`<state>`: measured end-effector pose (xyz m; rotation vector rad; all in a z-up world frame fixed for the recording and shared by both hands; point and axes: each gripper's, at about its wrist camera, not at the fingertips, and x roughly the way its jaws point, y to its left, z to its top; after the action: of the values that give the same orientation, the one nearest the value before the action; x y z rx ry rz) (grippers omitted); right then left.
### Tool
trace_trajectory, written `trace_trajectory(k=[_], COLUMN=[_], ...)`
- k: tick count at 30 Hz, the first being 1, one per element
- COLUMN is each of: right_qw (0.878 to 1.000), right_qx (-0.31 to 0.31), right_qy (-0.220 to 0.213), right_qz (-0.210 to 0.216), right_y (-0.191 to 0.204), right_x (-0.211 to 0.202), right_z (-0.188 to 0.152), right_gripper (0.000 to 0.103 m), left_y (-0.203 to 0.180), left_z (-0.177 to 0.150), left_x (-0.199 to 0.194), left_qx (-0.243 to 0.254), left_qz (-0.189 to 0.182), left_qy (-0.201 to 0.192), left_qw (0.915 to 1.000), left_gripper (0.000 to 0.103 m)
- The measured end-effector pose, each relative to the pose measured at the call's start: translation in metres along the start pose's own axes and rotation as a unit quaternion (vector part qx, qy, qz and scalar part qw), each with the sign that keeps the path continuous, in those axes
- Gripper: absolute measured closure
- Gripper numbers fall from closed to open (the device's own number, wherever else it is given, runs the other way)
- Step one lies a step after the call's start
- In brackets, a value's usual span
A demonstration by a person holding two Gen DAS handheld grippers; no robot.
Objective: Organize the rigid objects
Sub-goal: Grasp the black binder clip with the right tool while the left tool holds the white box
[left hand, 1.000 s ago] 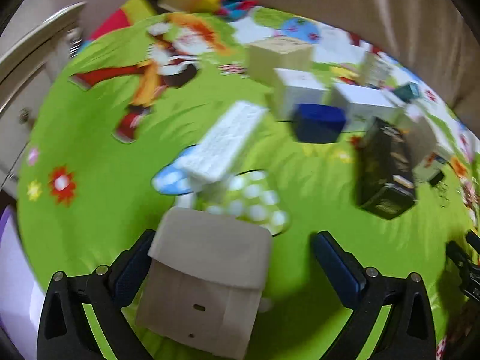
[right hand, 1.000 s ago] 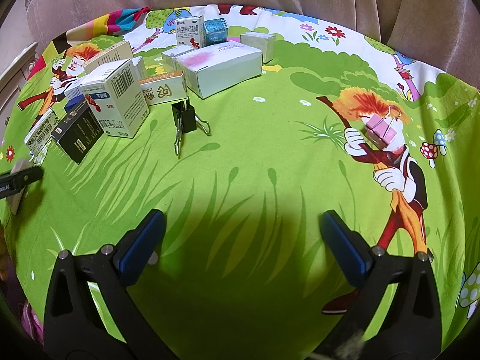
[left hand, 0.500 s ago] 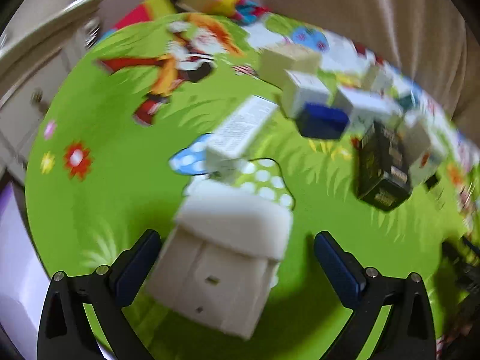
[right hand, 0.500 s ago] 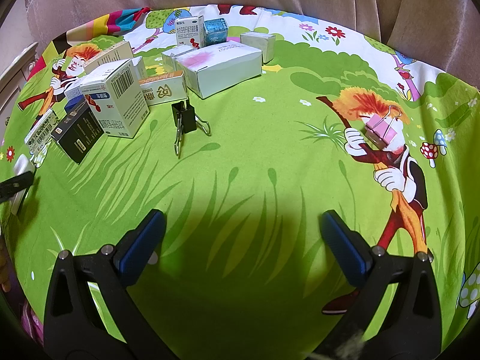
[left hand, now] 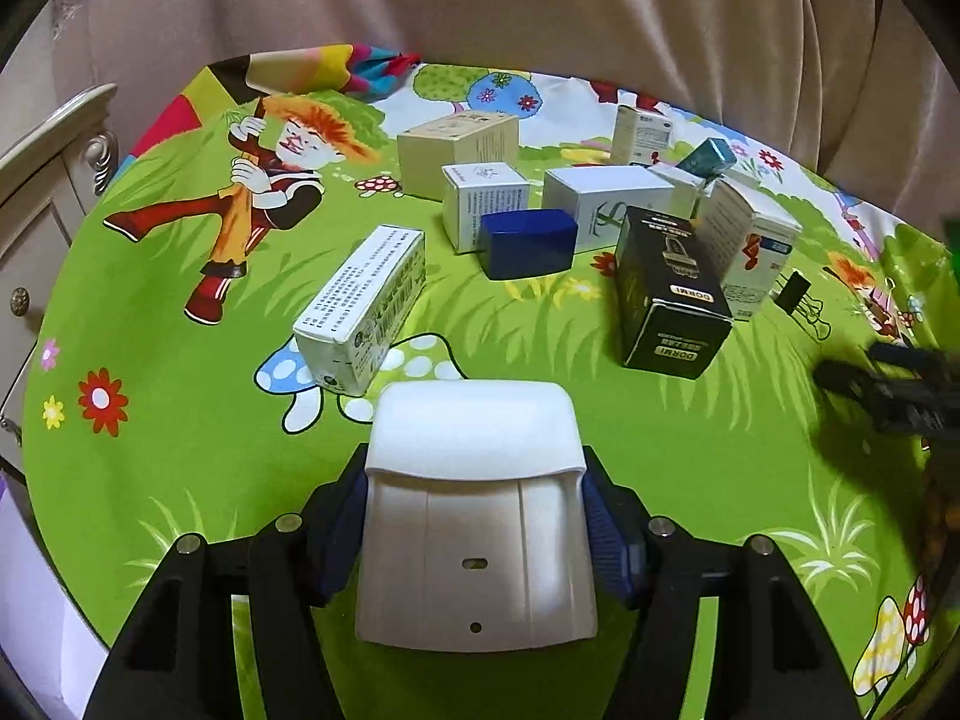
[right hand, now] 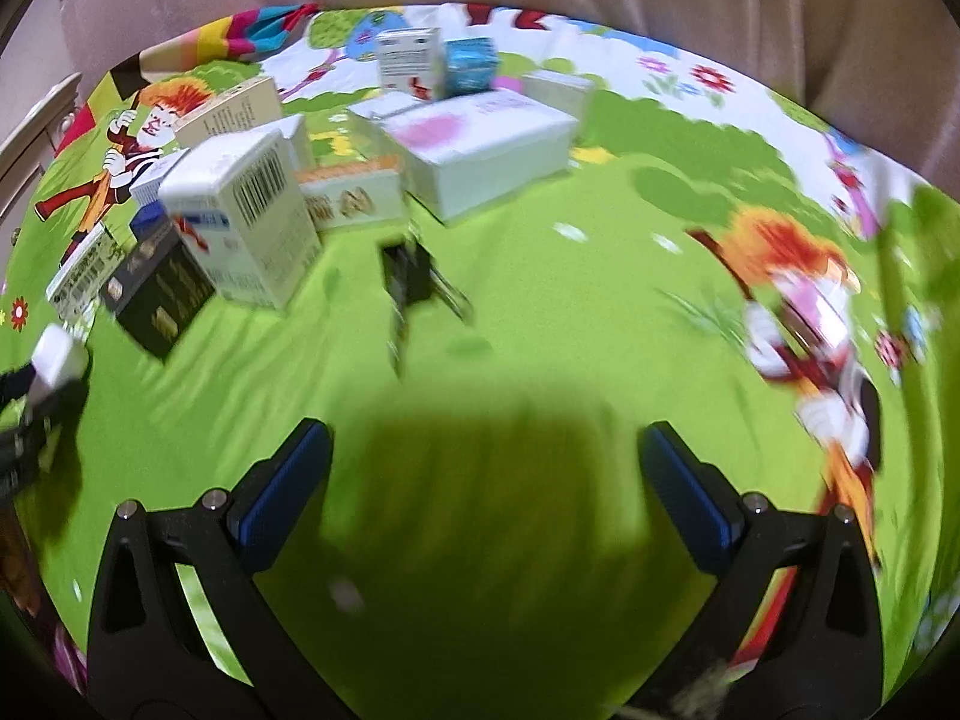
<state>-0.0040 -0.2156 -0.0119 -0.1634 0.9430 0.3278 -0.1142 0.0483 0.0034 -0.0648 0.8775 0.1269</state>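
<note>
My left gripper (left hand: 474, 516) is shut on a white plastic box (left hand: 477, 510), with both blue pads against its sides, just above the green cartoon cloth. It also shows at the far left of the right wrist view (right hand: 57, 354). Ahead lie a long white carton (left hand: 363, 306), a blue case (left hand: 528, 243) and a black box (left hand: 669, 288). My right gripper (right hand: 483, 480) is open and empty over bare cloth. A black binder clip (right hand: 408, 273) lies ahead of it.
Several more cartons cluster at the back: a tan box (left hand: 459, 147), white boxes (left hand: 486, 204) and a large white box with a pink print (right hand: 480, 147). A pink clip (right hand: 822, 318) lies at the right. A cabinet (left hand: 36, 192) stands left; a curtain hangs behind.
My left gripper has closed on the white box, which was loose between open fingers before, and the view has tilted up. The right gripper has started moving towards the boxes; its view is now blurred.
</note>
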Motion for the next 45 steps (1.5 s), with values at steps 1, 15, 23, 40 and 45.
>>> trace_trajectory(k=[1,15,23,40,45], right_qw=[1.000,0.998,0.998,0.998,0.996], right_qx=[-0.005,-0.006,0.016,-0.005,0.036], right_qy=[0.002,-0.045,-0.042,-0.059,-0.083], right_qz=[0.004,0.054,0.040,0.028,0.023], right_y=[0.002,0.012,0.012,0.032,0.022], right_x=[0.004,-0.032,-0.044,-0.055,-0.064], right_z=[0.007,-0.029,-0.047,-0.057,-0.066], right_gripper=[0.000,0.072,0.071,0.076,0.076], left_y=[0.001,0.001,0.013,-0.006,-0.041], left_z=[0.000,-0.003,-0.006,-0.013,-0.013], left_x=[0.000,-0.001,0.000,-0.016,-0.024], left_qx=[0.000,0.009,-0.019,-0.003,0.007], left_qz=[-0.001,-0.010,0.014,-0.042,-0.051], left_qy=[0.000,-0.011,0.006,-0.015,-0.031], left_qw=[1.0000,0.9998,0.9997,0.9990,0.9982], left_gripper=[0.039,0.033,0.011,0.039,0.039])
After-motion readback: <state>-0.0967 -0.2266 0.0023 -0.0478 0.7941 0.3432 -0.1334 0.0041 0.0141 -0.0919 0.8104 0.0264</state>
